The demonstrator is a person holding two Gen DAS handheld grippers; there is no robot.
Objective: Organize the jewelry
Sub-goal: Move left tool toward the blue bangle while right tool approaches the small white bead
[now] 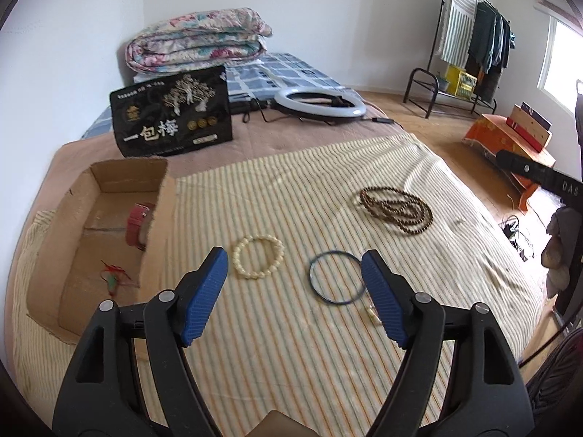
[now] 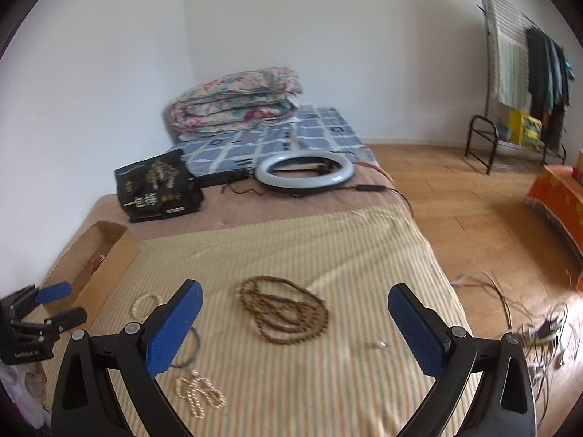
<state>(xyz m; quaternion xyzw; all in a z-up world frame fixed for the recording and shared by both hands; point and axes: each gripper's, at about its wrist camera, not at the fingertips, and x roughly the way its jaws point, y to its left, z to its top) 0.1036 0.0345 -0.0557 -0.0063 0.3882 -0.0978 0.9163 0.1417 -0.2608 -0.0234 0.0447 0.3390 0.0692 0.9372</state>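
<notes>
Hovering: my left gripper (image 1: 295,267) gapes empty above the striped cloth (image 1: 291,357); my right gripper (image 2: 295,309) is spread wide too, nothing in it
Jewelry: cream bead bracelet (image 1: 258,256), thin blue bangle (image 1: 337,276) and brown bead strand (image 2: 286,309) lie loose on the cloth; cardboard box (image 1: 109,225) sits at its left edge
Risk: I judge the flat bangle may skid under hard pads; soft cloth could bunch and get pinched
Strand: long coiled loops, likely to snag or trail
Textures: ribbed blue pads; rounded glossy beads; wrinkled fabric
</notes>
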